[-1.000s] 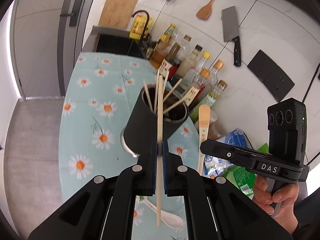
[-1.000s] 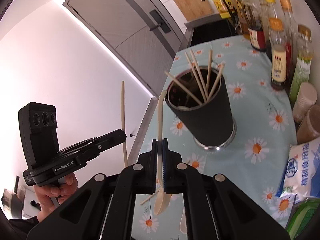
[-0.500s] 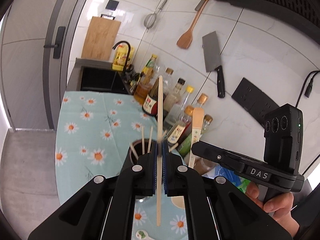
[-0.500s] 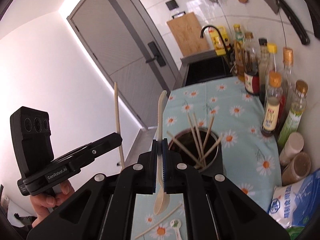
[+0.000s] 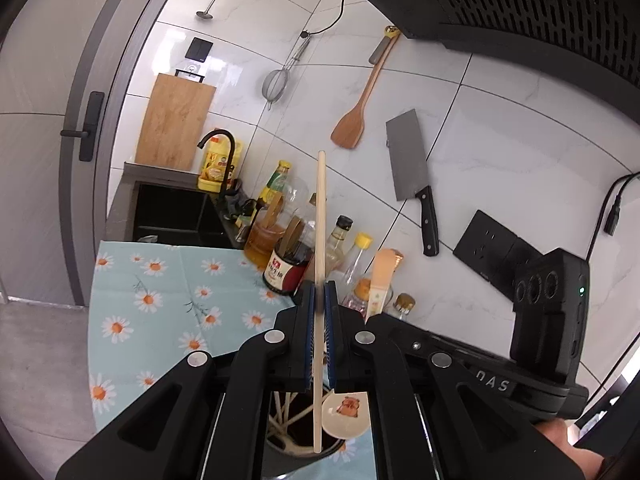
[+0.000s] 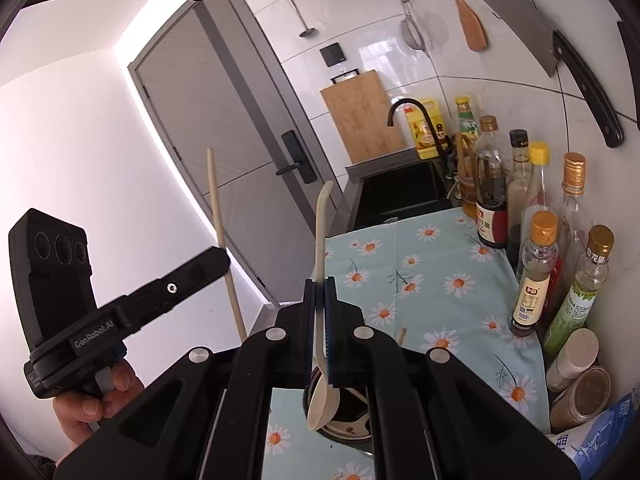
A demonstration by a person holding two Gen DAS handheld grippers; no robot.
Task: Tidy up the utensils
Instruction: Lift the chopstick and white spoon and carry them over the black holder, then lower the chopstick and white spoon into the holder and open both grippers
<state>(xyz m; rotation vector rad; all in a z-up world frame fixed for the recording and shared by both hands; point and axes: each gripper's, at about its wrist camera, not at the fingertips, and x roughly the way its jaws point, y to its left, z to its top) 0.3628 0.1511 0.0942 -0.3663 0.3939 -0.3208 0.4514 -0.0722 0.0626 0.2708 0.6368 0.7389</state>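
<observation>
A tiled kitchen wall hung with a cleaver [image 5: 412, 168], a wooden spatula [image 5: 356, 120] and a strainer [image 5: 276, 86] backs a tabletop [image 5: 160, 304] covered in a daisy-print cloth.

The left gripper [image 5: 319, 312] has its jaws clamped together on a single chopstick [image 5: 320, 208], gripped at about mid-length and held nearly upright, so its lower tip hangs over the mouth of the dark utensil holder [image 5: 288, 452] just below. The right gripper [image 6: 319, 312] is likewise closed tight, on the handle of a cream spoon [image 6: 320, 404], bowl down, handle up, the bowl hanging over the same holder's rim [image 6: 352, 434]. Both pieces seem to be held vertically so that they can drop straight in among the chopsticks [image 5: 288, 414] already standing there, rather than catching on the rim.

In the left view the spoon's bowl sits just beside the chopstick, so the two could knock together if lowered at once. A row of sauce bottles [image 6: 532, 276] stands along the wall, near but clear of the holder. A hand [image 6: 92, 396] grips the left tool's handle below its camera block.

The step in hand looks like lining up over the opening before releasing.
</observation>
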